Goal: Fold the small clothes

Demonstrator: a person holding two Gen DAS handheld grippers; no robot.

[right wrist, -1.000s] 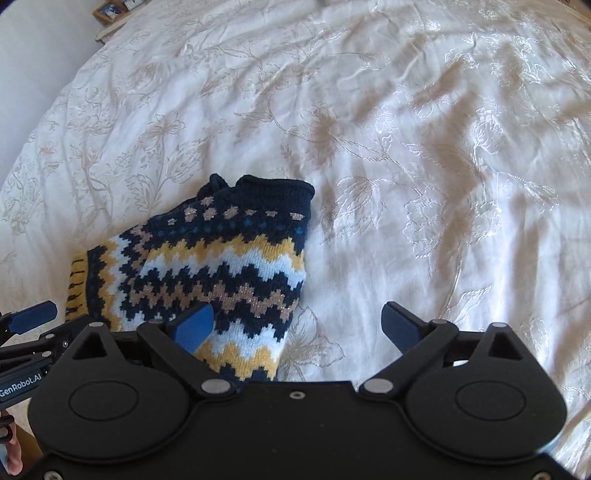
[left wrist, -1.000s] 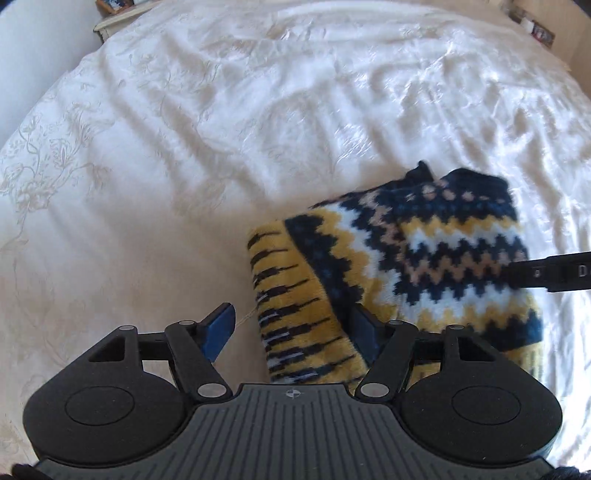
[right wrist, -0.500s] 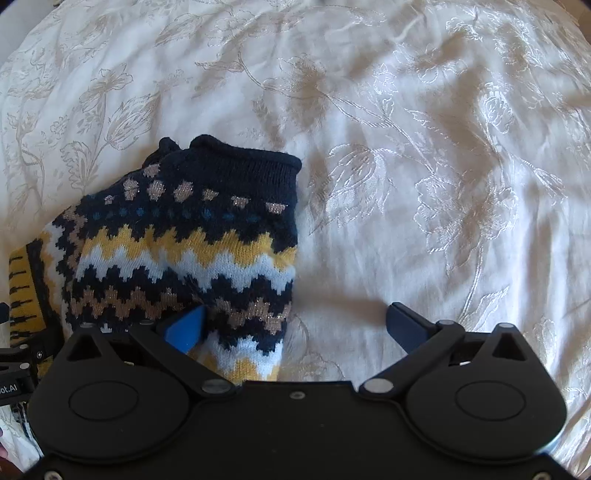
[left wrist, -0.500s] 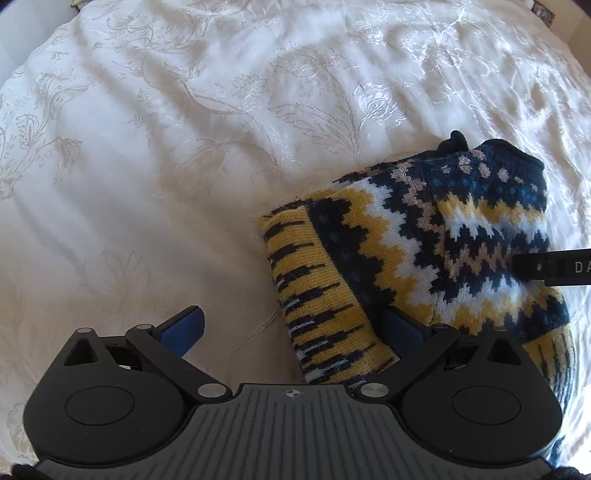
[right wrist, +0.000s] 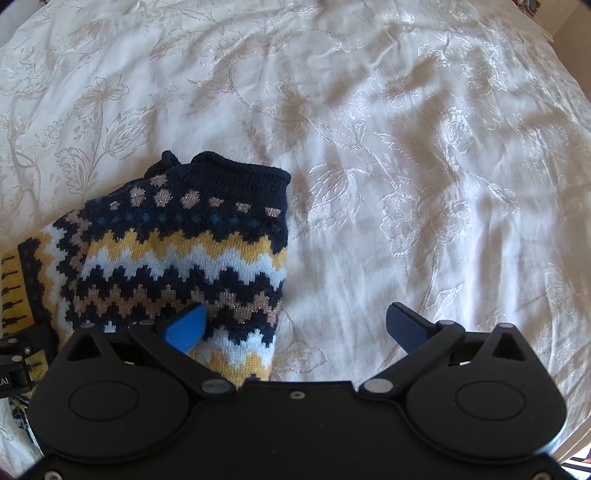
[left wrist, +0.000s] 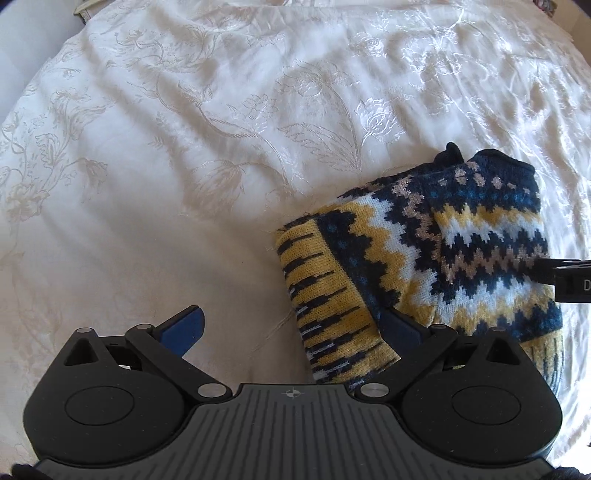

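Observation:
A small knitted sweater (left wrist: 436, 254) with navy, yellow, white and tan zigzags lies folded on the white bedspread (left wrist: 184, 166). It also shows in the right wrist view (right wrist: 177, 258). My left gripper (left wrist: 291, 328) is open and empty, over the sweater's yellow ribbed left edge; its right finger (left wrist: 400, 326) lies over the knit. My right gripper (right wrist: 295, 328) is open and empty at the sweater's right edge; its left finger (right wrist: 186, 326) lies over the knit. The right gripper's black body (left wrist: 569, 284) enters the left wrist view from the right.
The white floral embroidered bedspread (right wrist: 424, 184) spreads wide around the sweater, with soft wrinkles. A wall and a bit of furniture (left wrist: 85, 5) show past the bed's far left corner.
Both grippers have come closer to the bed and sweater, which now looks larger in both views. The left gripper's jaws have opened wider. The sweater has not moved.

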